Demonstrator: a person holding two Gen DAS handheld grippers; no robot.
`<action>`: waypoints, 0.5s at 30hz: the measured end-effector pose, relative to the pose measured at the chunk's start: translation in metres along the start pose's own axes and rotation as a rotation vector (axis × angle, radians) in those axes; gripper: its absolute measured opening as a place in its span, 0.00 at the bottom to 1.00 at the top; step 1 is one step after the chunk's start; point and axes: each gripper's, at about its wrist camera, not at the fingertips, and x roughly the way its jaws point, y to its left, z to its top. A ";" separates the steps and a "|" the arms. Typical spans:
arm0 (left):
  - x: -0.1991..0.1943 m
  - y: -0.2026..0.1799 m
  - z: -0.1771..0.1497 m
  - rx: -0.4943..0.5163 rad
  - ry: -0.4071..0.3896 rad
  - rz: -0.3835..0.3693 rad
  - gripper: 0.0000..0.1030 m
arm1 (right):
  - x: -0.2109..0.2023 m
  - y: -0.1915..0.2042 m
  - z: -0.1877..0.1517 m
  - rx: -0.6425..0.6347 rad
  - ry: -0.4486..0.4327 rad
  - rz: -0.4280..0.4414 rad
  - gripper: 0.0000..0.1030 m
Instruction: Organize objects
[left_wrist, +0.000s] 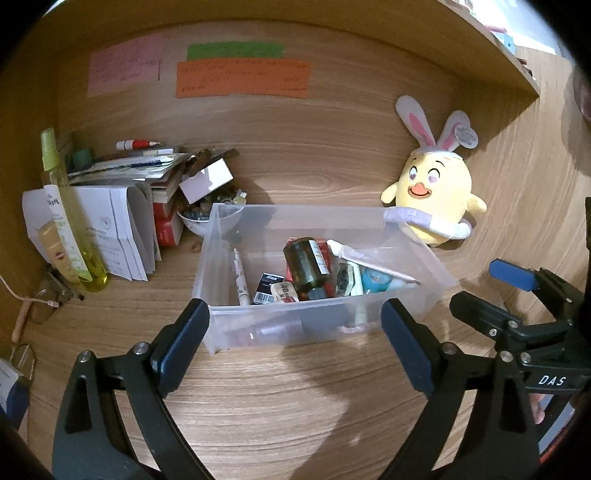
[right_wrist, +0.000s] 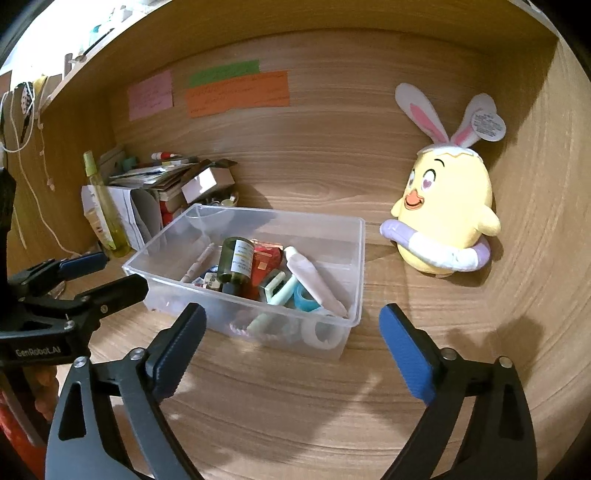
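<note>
A clear plastic bin (left_wrist: 295, 211) (right_wrist: 280, 214) stands on the wooden desk, just ahead of both grippers. Inside lie a dark green bottle (left_wrist: 306, 264) (right_wrist: 236, 260), a white tube (left_wrist: 369, 263) (right_wrist: 314, 280), a pen (left_wrist: 240, 277), a blue tape roll (right_wrist: 304, 297) and several small packets. My left gripper (left_wrist: 295, 321) is open in front of the bin's near wall, nothing between its pads. My right gripper (right_wrist: 291, 321) is open too, before the bin's near right corner and empty. Each gripper also shows at the edge of the other's view.
A yellow chick plush with rabbit ears (left_wrist: 436, 192) (right_wrist: 447, 210) leans on the back wall right of the bin. At the left are stacked papers and boxes (left_wrist: 122, 206), a yellow spray bottle (left_wrist: 70, 221) and a bowl (left_wrist: 201, 223). Coloured notes (left_wrist: 240, 79) hang on the back wall.
</note>
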 end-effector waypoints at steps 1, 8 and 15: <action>0.000 -0.001 0.000 0.000 0.001 0.000 0.93 | 0.000 -0.001 0.000 0.002 -0.002 -0.002 0.94; 0.000 -0.005 -0.002 0.008 0.004 0.002 0.93 | -0.002 -0.003 -0.001 0.006 -0.003 0.000 0.94; 0.003 -0.003 -0.003 -0.001 0.015 0.006 0.93 | -0.003 -0.004 -0.002 0.010 -0.001 0.000 0.94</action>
